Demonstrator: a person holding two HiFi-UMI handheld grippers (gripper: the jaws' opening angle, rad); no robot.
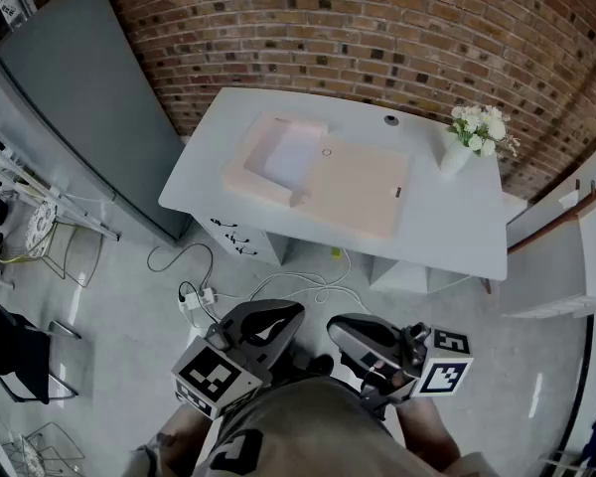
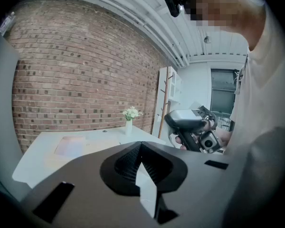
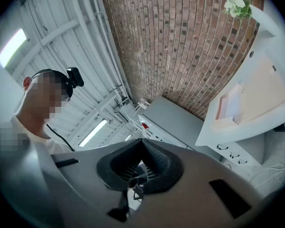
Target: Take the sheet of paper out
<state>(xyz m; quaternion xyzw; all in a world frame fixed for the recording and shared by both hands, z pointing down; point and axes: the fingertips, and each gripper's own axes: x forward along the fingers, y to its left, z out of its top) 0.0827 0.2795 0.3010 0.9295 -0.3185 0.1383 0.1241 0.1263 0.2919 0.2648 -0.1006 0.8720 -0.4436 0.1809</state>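
Both the left gripper and right gripper have jaws closed on nothing, well short of the table; reaching unopened could crumple the paper.

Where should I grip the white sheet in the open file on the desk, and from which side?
Probably the edge of the sheet next to the flat open cover, coming from that side: raised walls seem to border its other edges.

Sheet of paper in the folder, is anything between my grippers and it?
Nothing visible. The folder lies open on the desk, sheet of paper exposed; only floor with cables separates the left gripper and right gripper from it.
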